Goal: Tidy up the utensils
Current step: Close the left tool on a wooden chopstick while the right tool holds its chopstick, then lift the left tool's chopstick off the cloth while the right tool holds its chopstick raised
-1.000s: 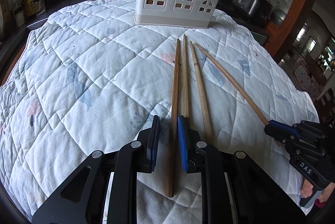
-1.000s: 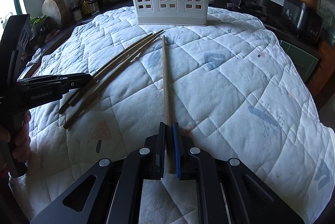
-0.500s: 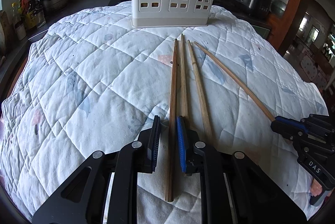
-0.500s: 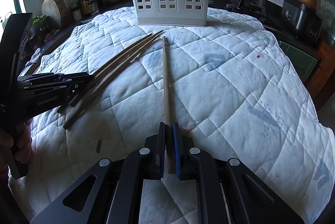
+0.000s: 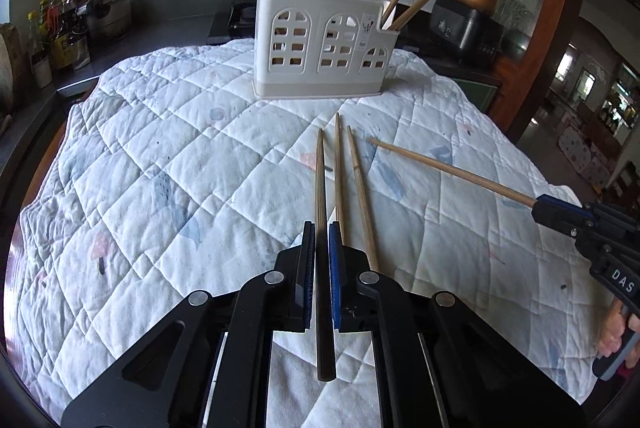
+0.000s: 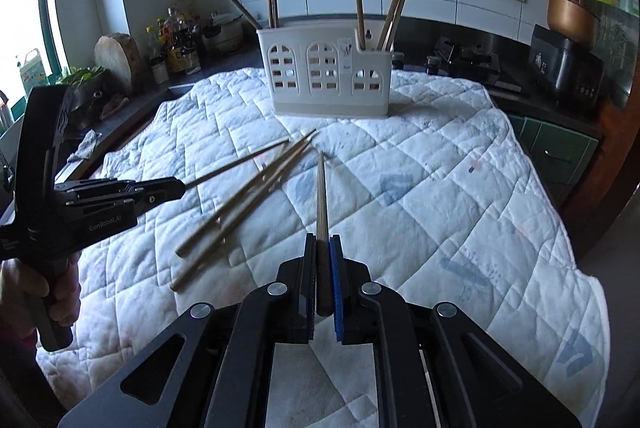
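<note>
A: What does the left wrist view give?

B: The left gripper (image 5: 320,232) is clenched on a dark chopstick (image 5: 320,187), which runs between its blue pads and sticks out behind them, its tip aimed at the white utensil holder (image 5: 324,47). Two loose chopsticks (image 5: 352,179) lie on the quilted cloth (image 5: 160,167) just right of it, side by side, near the middle of the cloth.

A: And the holder?

B: It stands upright at the far edge of the cloth, with chopsticks standing in its left end and leaning out of its lower right compartment. At the right edge of the cloth the right gripper (image 5: 538,209) grasps a pale chopstick (image 5: 448,167) by its end, the stick slanting toward the middle.

A: Now the right wrist view

B: There the right gripper (image 6: 323,240) is closed on that chopstick (image 6: 321,195), which points straight at the holder (image 6: 326,75). On the left the left gripper (image 6: 182,185), in a hand (image 6: 60,288), holds its chopstick (image 6: 240,163) clear above the cloth (image 6: 440,187). The loose pair (image 6: 248,199) lies slanted between the two held sticks, blurred. Whether the held tips touch the cloth I cannot tell
</note>
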{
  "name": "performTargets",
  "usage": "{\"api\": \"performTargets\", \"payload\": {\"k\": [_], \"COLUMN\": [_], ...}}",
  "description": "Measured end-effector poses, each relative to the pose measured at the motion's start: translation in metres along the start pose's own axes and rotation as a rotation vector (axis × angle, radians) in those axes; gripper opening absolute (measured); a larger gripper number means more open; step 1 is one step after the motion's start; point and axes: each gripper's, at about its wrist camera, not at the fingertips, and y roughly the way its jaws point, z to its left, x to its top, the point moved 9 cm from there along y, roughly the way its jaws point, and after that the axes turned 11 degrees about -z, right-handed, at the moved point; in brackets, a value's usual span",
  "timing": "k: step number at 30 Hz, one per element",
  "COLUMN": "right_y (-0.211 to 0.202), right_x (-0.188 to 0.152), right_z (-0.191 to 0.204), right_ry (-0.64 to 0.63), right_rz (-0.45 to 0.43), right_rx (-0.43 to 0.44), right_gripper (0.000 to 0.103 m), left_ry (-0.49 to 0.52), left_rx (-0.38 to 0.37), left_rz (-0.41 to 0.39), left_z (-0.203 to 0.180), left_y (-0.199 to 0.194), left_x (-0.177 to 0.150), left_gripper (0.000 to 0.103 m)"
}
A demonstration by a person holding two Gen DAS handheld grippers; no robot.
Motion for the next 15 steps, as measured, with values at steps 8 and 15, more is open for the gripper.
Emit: {"api": "performTargets", "payload": {"k": [8, 15], "right_y": [-0.011, -0.006], "right_x": [0.057, 0.059], "right_z": [-0.001, 0.001], "right_ry": [-0.02, -0.023], "right_rz": [-0.084, -0.084], "right_rx": [0.002, 0.008], "right_gripper": [0.007, 0.007], "left_ry": [0.033, -0.003], "left_rx": [-0.029, -0.051], "left_rz": [-0.055, 0.049], "left_z": [-0.004, 0.001], "left_y": [-0.014, -0.002], "left_x": [0.027, -0.012], "left_gripper": [0.004, 0.008]}}
